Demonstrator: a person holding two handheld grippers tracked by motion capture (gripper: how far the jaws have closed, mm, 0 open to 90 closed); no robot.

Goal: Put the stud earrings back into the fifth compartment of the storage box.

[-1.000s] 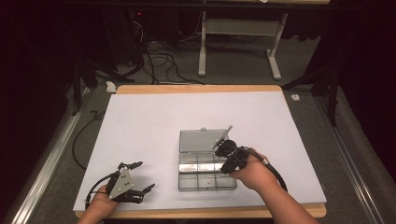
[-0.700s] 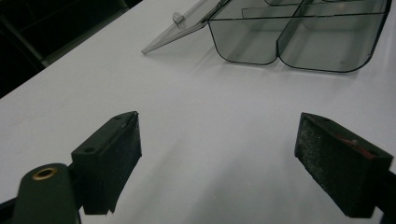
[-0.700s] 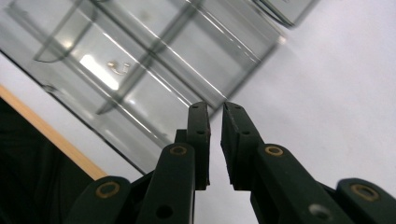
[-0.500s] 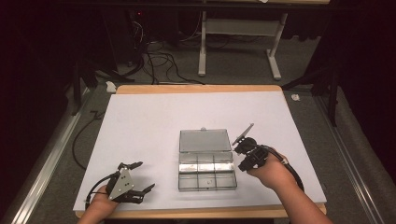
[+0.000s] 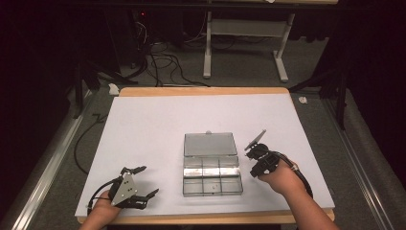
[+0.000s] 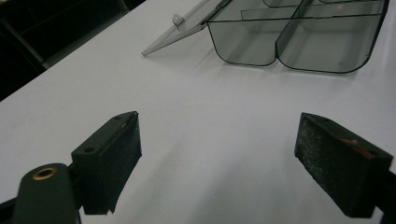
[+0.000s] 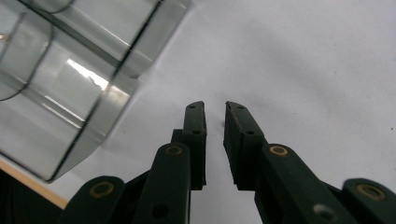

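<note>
The right gripper (image 5: 257, 154) (jaws nearly closed, holding nothing) sits beside the open clear box (image 5: 211, 164); the left gripper (image 5: 142, 181) gapes wide.

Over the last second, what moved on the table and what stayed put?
The right tool pulled off the open clear compartment box and moved right, onto bare white table beside it. Its jaws are nearly closed, with nothing between them. The left tool stayed open near the front-left edge. The box and its laid-back lid did not shift.
</note>
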